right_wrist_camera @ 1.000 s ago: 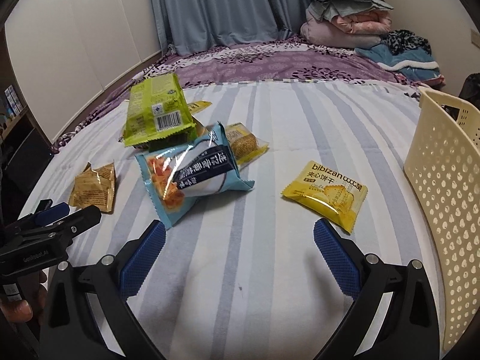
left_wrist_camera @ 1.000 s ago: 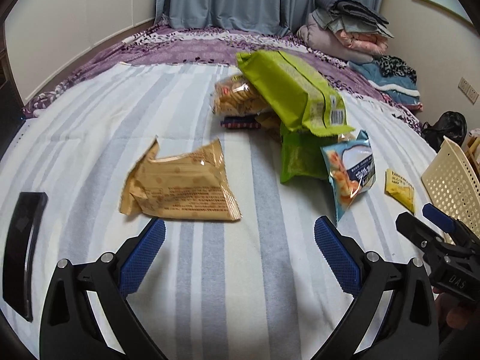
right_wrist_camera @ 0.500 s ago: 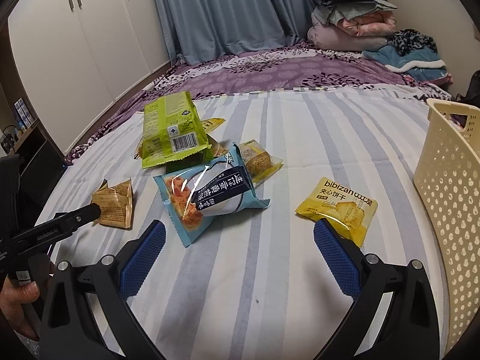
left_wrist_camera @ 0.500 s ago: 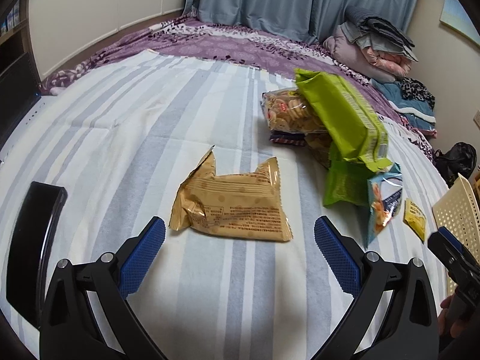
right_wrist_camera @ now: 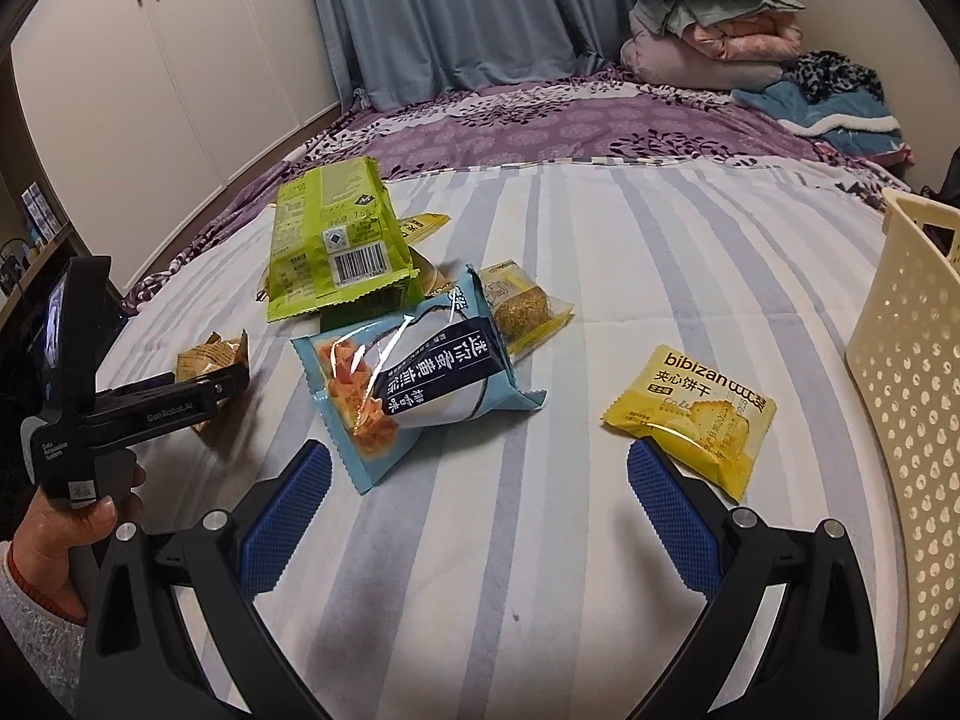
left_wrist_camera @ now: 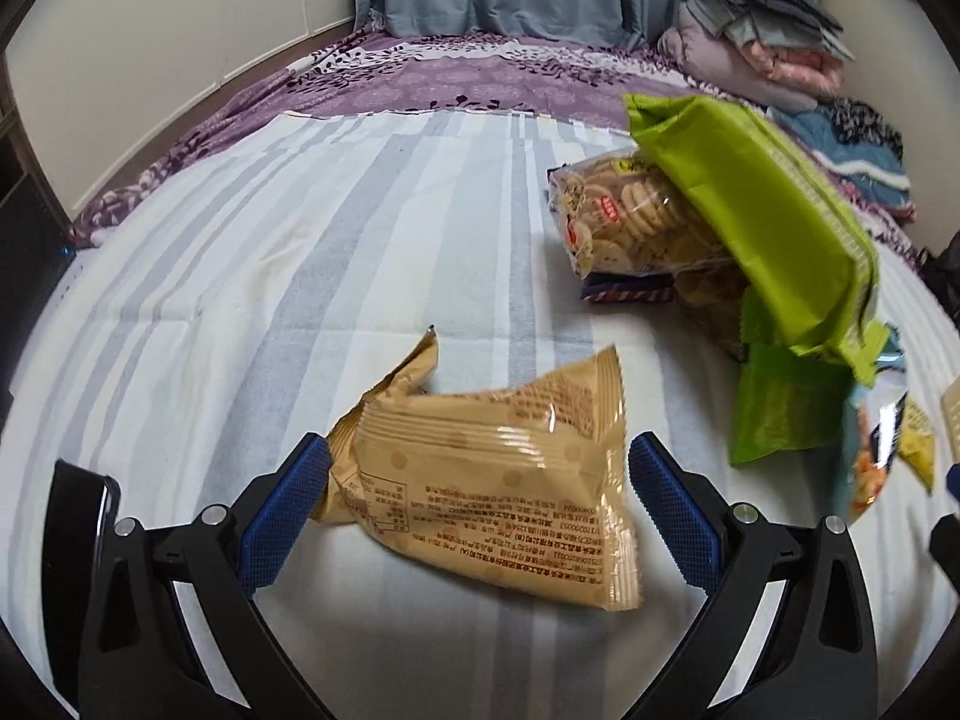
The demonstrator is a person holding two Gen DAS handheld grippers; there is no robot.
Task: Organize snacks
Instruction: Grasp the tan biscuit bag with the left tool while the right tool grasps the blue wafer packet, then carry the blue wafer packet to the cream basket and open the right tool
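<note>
On the striped bed, the left tool (left_wrist_camera: 479,498) straddles the crinkly tan foil snack packet (left_wrist_camera: 492,480) — spread wide, lined up to pinch; right tool (right_wrist_camera: 479,501) gapes empty.

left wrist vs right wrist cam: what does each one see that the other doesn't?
Only left wrist: the clear bag of round crackers, and the open left hand-held gripper straddling the tan foil snack bag.

Only right wrist: the cream perforated plastic basket, white wardrobe doors, and the open right hand-held gripper.

Both: the green snack bag, blue-and-white chip bag, yellow biscuit packet and striped sheet.
</note>
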